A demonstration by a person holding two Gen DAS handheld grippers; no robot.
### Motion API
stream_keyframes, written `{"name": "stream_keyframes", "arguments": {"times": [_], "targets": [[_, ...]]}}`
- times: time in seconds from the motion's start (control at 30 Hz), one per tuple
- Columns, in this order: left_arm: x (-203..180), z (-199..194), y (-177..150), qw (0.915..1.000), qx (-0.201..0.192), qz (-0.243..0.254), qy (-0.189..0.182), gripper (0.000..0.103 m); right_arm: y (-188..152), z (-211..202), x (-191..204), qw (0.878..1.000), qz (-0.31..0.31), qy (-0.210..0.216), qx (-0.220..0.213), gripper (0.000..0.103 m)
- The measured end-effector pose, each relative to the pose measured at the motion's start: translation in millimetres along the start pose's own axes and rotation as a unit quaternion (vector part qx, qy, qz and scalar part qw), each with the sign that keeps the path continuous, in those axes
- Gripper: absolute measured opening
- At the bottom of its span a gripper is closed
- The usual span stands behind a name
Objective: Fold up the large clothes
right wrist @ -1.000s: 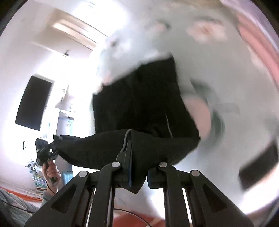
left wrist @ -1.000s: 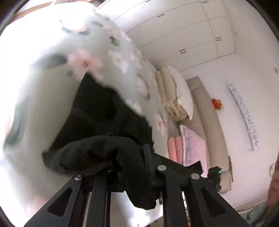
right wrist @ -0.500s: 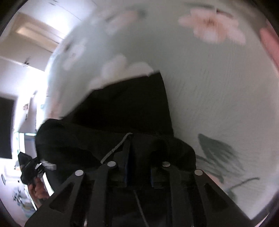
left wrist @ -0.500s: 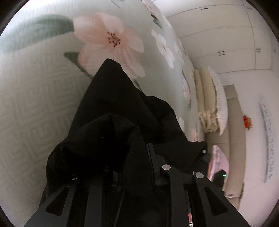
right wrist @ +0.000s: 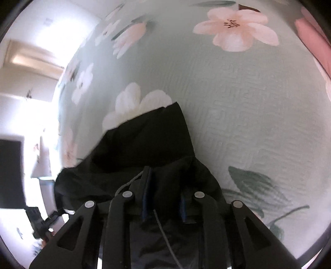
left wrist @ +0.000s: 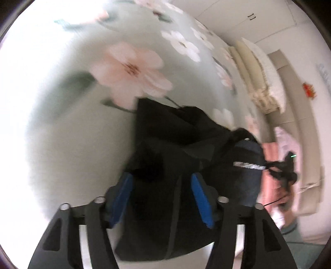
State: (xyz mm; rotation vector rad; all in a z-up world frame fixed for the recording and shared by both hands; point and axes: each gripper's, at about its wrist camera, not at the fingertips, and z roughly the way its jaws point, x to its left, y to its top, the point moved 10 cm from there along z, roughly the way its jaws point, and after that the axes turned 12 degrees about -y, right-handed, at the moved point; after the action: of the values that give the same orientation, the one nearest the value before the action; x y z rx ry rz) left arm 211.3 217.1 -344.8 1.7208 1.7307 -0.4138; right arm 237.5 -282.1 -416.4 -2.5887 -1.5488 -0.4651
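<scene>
A black garment point(left wrist: 171, 134) lies bunched on a pale green bedspread with pink and white flowers point(left wrist: 128, 68). My left gripper point(left wrist: 161, 182) is open, its blue pads point(left wrist: 124, 196) spread wide with black fabric lying between them. In the right wrist view the same garment point(right wrist: 149, 136) lies folded on the bedspread point(right wrist: 248, 103). My right gripper point(right wrist: 165, 186) has its jaws partly apart, with black cloth and a thin cord point(right wrist: 163, 229) between them; whether it still grips is unclear.
Folded cream bedding and a white pillow point(left wrist: 260, 72) lie at the head of the bed. Pink folded items point(left wrist: 275, 149) sit beside them. White wardrobes point(left wrist: 238, 16) stand behind. The other gripper point(left wrist: 283, 167) shows at right.
Both grippers lowered the black garment onto the bedspread. The left jaws have opened wide and let go of the fabric. The right jaws have parted slightly.
</scene>
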Motion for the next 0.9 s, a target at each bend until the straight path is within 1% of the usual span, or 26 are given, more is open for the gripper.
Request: {"name": "stream_keyframes", "arguments": {"times": [0.07, 0.1, 0.13, 0.17, 0.23, 0.27, 0.33, 0.37, 0.43, 0.5, 0.53, 0.57, 0.6, 0.63, 0.67, 0.7, 0.77, 0.8, 0.83, 0.87, 0.9], "targets": [[2, -15, -4, 0.9991, -0.003, 0.019, 0.039, 0.07, -1, -13, 1, 1.0, -0.005, 0.007, 0.001, 0.033], [1, -18, -8, 0.9986, 0.0, 0.027, 0.046, 0.07, -2, -23, 2, 1.0, -0.014, 0.012, -0.003, 0.038], [-2, -19, -11, 0.9984, 0.001, 0.032, 0.047, 0.07, -1, -35, 4, 0.999, -0.023, 0.02, -0.007, 0.046], [-1, -21, -13, 0.9979, -0.002, 0.042, 0.049, 0.07, -3, -47, 4, 0.999, -0.029, 0.029, -0.013, 0.052], [-4, -17, -8, 0.9958, -0.02, 0.061, 0.065, 0.07, 2, -77, 7, 0.997, -0.053, 0.044, -0.041, 0.072], [-7, -14, -3, 0.9948, -0.031, 0.07, 0.068, 0.07, 4, -90, 8, 0.995, -0.07, 0.041, -0.058, 0.076], [-11, -6, 9, 0.9935, -0.048, 0.08, 0.065, 0.07, 8, -106, 11, 0.988, -0.118, 0.007, -0.1, 0.087], [-11, 1, 15, 0.9937, -0.051, 0.08, 0.06, 0.07, 10, -106, 13, 0.983, -0.144, -0.017, -0.112, 0.088], [-3, 15, 26, 0.9953, -0.048, 0.071, 0.046, 0.07, 10, -94, 16, 0.976, -0.188, -0.038, -0.108, 0.088], [3, 27, 29, 0.9966, -0.033, 0.068, 0.032, 0.07, 10, -77, 17, 0.97, -0.215, -0.045, -0.101, 0.088], [6, 32, 29, 0.9972, -0.021, 0.068, 0.025, 0.07, 11, -61, 19, 0.965, -0.236, -0.057, -0.096, 0.088], [10, 37, 29, 0.9974, -0.009, 0.066, 0.027, 0.07, 10, -44, 20, 0.961, -0.251, -0.068, -0.093, 0.088], [14, 41, 30, 0.9973, 0.001, 0.066, 0.03, 0.07, 12, -28, 20, 0.954, -0.271, -0.088, -0.09, 0.088], [15, 45, 30, 0.9973, 0.011, 0.069, 0.025, 0.07, 13, -13, 20, 0.949, -0.284, -0.103, -0.087, 0.087], [16, 47, 31, 0.9971, 0.013, 0.071, 0.023, 0.07, 14, -4, 18, 0.947, -0.289, -0.11, -0.085, 0.087], [16, 49, 33, 0.9971, 0.012, 0.072, 0.02, 0.07, 17, 5, 17, 0.948, -0.289, -0.108, -0.083, 0.087], [17, 56, 41, 0.9976, 0.008, 0.069, 0.001, 0.07, 22, 19, 18, 0.954, -0.275, -0.089, -0.076, 0.086], [18, 61, 47, 0.998, 0.006, 0.062, -0.011, 0.07, 24, 25, 19, 0.959, -0.265, -0.077, -0.068, 0.082], [18, 65, 51, 0.9982, 0.003, 0.057, -0.021, 0.07, 24, 29, 20, 0.961, -0.259, -0.069, -0.062, 0.059], [17, 68, 59, 0.998, -0.005, 0.05, -0.037, 0.07, 24, 31, 22, 0.962, -0.255, -0.071, -0.065, 0.045], [15, 70, 65, 0.9972, -0.014, 0.043, -0.06, 0.07, 25, 30, 22, 0.961, -0.253, -0.085, -0.074, 0.031]]}}
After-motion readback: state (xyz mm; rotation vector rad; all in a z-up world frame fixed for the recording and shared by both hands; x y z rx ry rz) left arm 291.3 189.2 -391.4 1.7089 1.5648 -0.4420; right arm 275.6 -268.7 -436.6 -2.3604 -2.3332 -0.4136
